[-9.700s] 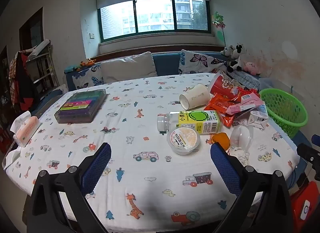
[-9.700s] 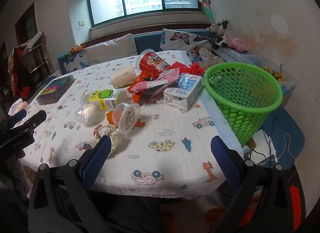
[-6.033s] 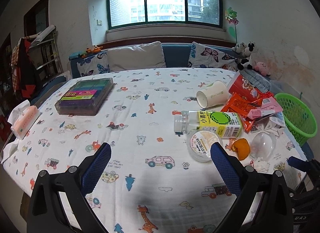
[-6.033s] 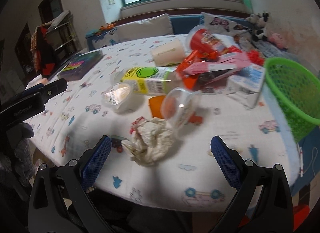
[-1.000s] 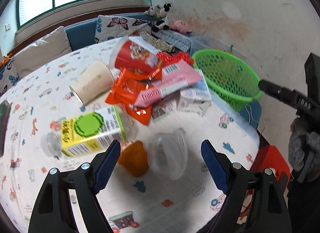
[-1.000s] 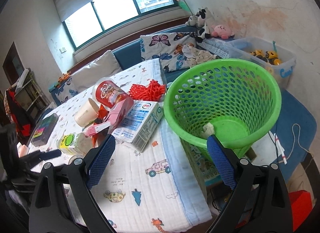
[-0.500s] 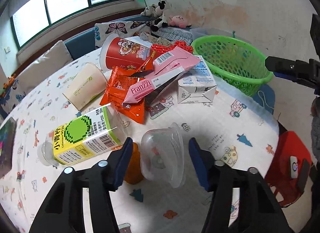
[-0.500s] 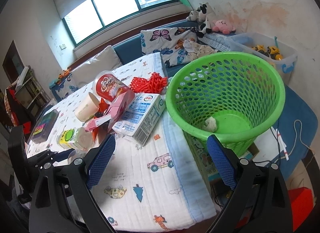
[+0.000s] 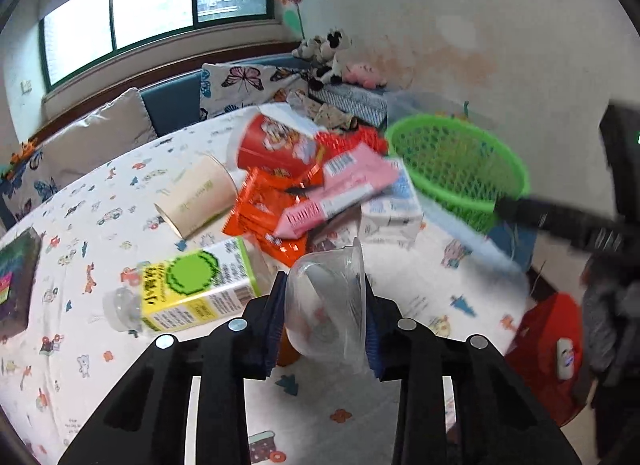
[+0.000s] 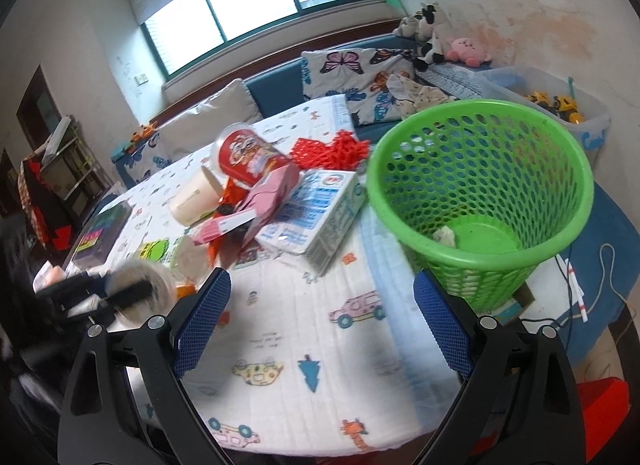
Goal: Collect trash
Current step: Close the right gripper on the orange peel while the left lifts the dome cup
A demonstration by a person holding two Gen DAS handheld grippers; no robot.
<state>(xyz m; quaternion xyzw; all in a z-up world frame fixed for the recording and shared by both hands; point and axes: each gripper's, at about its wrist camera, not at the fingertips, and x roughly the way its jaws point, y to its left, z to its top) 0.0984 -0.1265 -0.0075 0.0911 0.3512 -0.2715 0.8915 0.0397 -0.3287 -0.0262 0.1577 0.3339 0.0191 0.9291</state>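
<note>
My left gripper (image 9: 325,311) is shut on a clear plastic cup (image 9: 326,305), held just above the table. The cup and gripper also show blurred in the right wrist view (image 10: 136,291). My right gripper (image 10: 322,325) is open and empty over the table's near edge, left of the green basket (image 10: 480,145). A crumpled tissue (image 10: 445,234) lies in the basket. Trash on the table: a yellow-green bottle (image 9: 192,289), an orange lid (image 9: 286,349), a paper cup (image 9: 196,195), orange wrappers (image 9: 264,221), a pink packet (image 9: 336,189), a red cup (image 9: 276,145), a white milk carton (image 10: 316,215).
The basket (image 9: 460,169) stands off the table's right edge. A red stool (image 9: 548,349) is on the floor below. A dark box (image 9: 16,281) lies at the table's left. A sofa with cushions (image 10: 348,69) runs behind, and a toy bin (image 10: 560,105) stands beyond the basket.
My left gripper has closed on the clear plastic cup and lifted it slightly. My right gripper has drawn back from the basket toward the table edge.
</note>
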